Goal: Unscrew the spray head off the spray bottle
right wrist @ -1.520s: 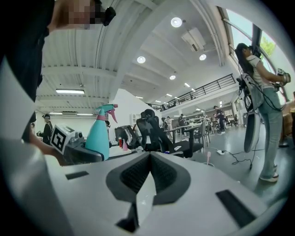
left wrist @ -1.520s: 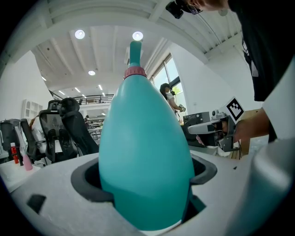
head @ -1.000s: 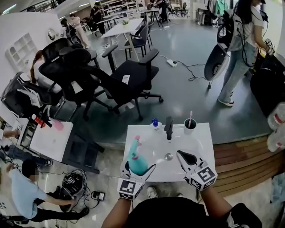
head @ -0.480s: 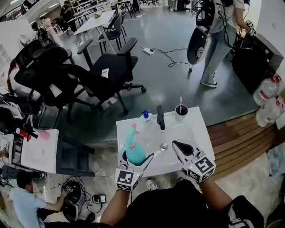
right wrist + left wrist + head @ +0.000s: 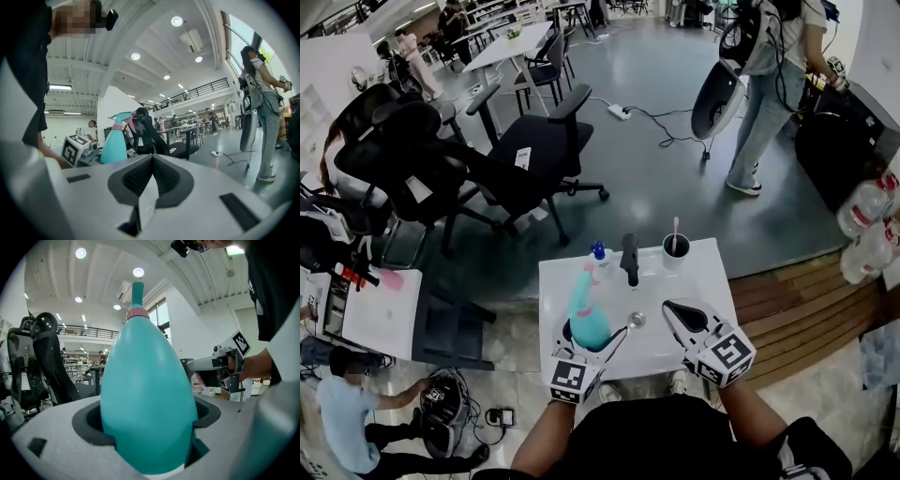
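The left tool (image 5: 592,339) is clamped round the teal bottle (image 5: 589,314), upright over the bench (image 5: 703,272); the right tool (image 5: 680,311) is near it, jaws together, holding nothing.

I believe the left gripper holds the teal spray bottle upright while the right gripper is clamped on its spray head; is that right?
Not quite. The right gripper is shut on nothing and stands apart from the spray head, as the right gripper view shows. The left gripper does hold the teal spray bottle upright.
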Available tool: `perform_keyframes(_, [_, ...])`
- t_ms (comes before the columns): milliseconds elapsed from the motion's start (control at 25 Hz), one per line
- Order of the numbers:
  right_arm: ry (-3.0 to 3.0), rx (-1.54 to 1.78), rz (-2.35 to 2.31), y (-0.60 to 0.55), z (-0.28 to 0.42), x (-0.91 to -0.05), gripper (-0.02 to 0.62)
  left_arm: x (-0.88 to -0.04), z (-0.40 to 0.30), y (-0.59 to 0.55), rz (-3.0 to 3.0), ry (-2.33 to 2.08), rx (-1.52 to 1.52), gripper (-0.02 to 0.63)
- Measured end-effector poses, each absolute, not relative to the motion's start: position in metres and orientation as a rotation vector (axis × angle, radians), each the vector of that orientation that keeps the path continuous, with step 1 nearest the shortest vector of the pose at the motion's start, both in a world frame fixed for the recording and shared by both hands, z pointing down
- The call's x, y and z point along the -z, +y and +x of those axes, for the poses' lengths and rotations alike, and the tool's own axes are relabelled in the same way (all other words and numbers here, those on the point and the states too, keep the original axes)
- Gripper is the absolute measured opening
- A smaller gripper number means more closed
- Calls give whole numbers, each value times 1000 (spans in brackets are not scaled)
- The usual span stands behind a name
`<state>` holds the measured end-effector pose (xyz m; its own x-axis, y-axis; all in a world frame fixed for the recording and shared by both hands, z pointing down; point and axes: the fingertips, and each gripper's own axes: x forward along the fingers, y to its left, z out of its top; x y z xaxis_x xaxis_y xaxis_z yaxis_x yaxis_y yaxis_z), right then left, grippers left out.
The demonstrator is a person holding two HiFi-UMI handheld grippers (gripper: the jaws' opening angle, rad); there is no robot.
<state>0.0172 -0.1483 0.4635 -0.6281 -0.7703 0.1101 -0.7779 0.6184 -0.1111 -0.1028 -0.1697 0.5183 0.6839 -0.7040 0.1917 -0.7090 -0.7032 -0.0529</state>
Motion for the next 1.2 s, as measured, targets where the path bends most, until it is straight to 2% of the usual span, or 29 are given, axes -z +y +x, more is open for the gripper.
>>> perform_keyframes(280, [-2869, -234, 1236, -146, 23, -450, 9, -524, -75, -168, 2868, -1215, -348, 474])
perform_keyframes(440, [-2928, -267, 1144, -143, 17, -443, 89, -528, -62, -168, 2867, -1219, -382, 474])
perform_keyframes(560, [-2995, -330, 1063, -140, 10, -434, 124, -531, -56, -169, 2865, -1224, -406, 474])
perform_keyframes(880, [-3048, -389, 926, -144, -11, -425, 166, -540, -35, -172, 2878, -1205, -450, 474])
perform_keyframes(1200, [-3052, -425, 885, -152, -23, -423, 181, -546, -23, -173, 2912, -1182, -493, 474])
